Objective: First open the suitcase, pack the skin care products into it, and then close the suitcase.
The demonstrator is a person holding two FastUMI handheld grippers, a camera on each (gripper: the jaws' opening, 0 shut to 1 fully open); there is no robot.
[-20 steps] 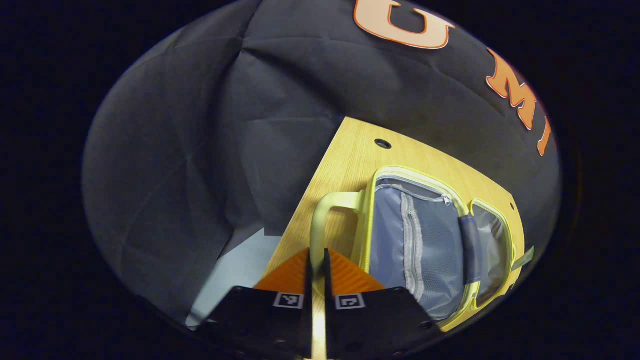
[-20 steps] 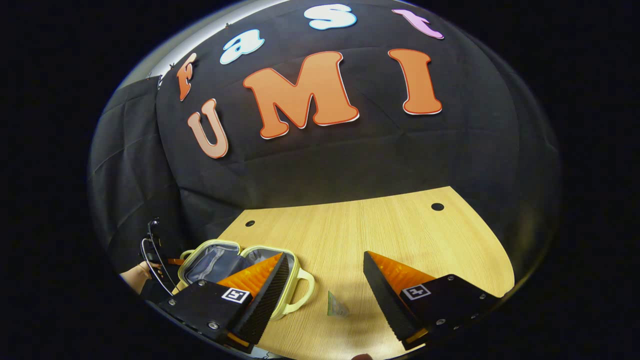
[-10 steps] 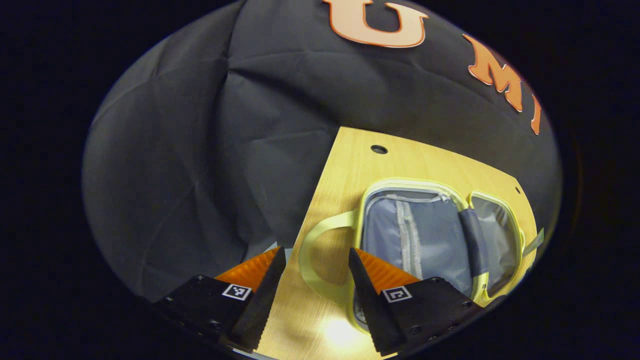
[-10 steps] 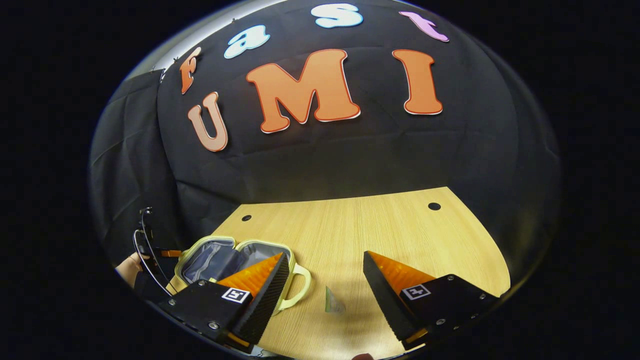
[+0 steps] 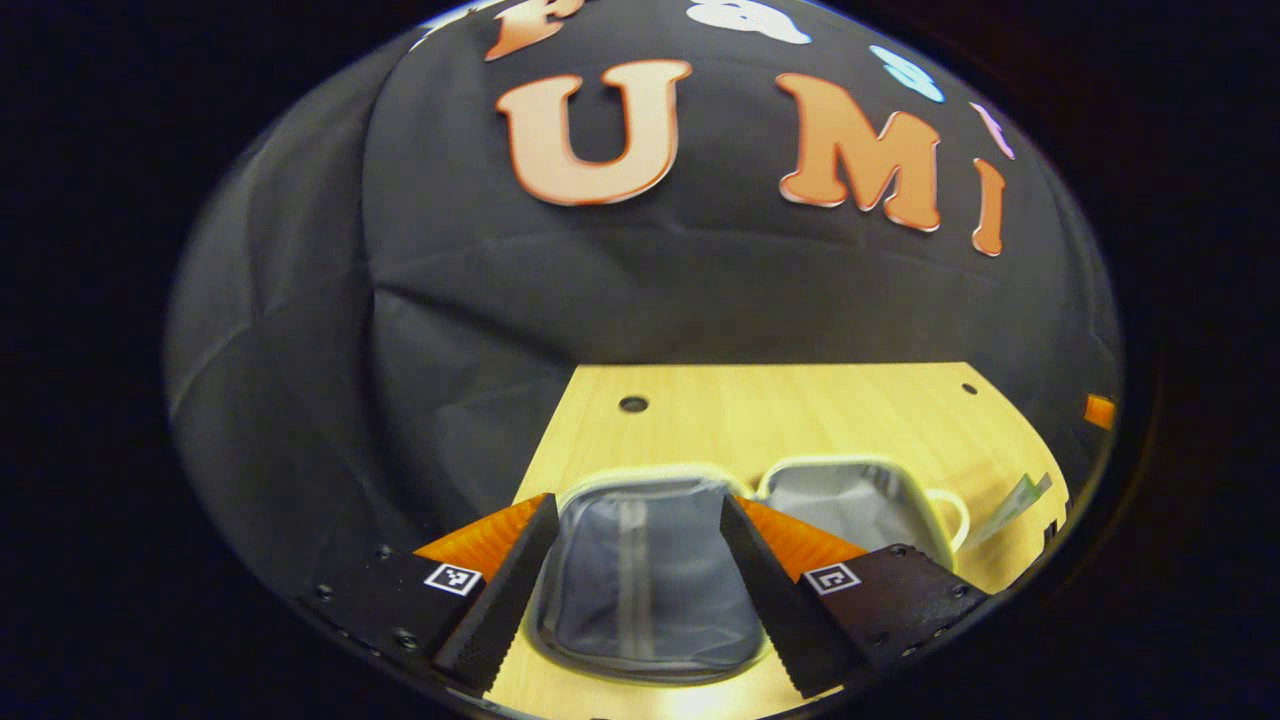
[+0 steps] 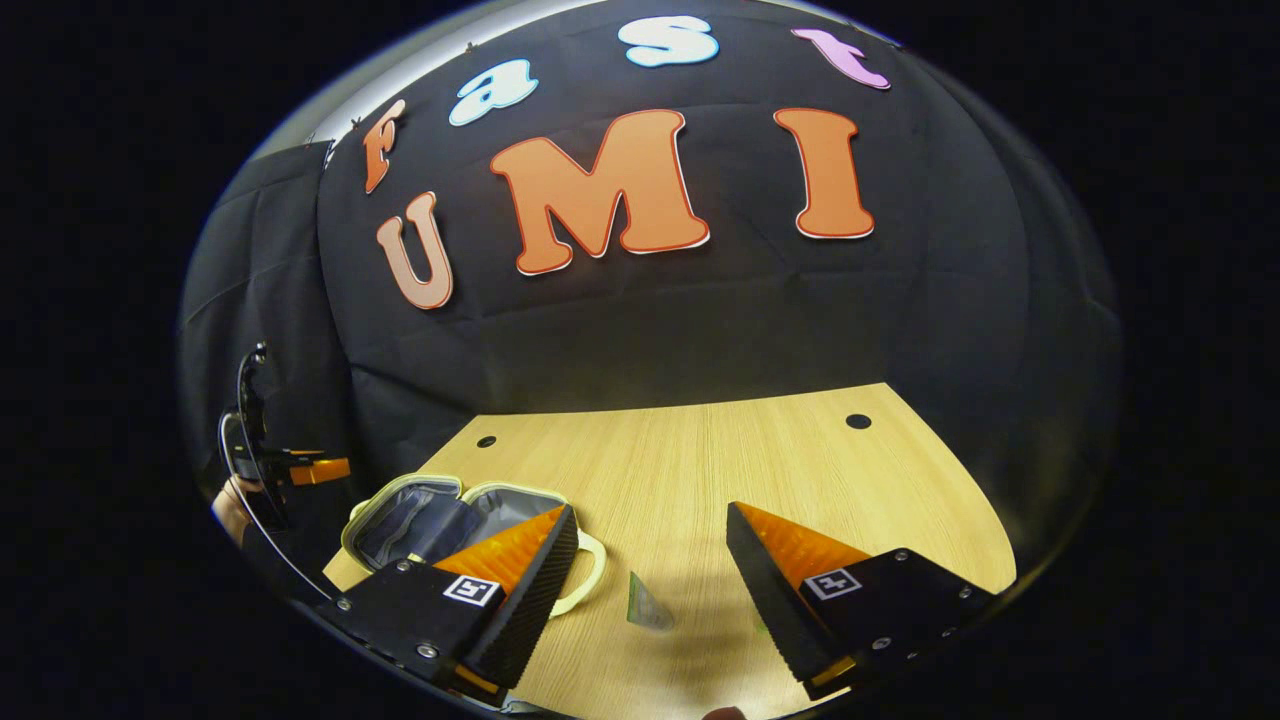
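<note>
Two halves of a small yellow-rimmed suitcase lie open and flat on the wooden table, grey lining up, and we see no products inside it. In the left gripper view, our left gripper hangs over the near half with its fingers spread wide, pinching nothing, the far half and its looped handle lying beyond to the right. In the right gripper view, our right gripper also stands spread and empty above the table, with the suitcase just to its left, partly behind the left finger. The move ahead likely turns on the skin care sachet, a small pale-green packet lying on the bare wood just right of the suitcase handle, almost directly between and below the right gripper's fingers. Its long axis appears to run roughly away from that gripper, tilted slightly; the right gripper is clearly the nearer.
</note>
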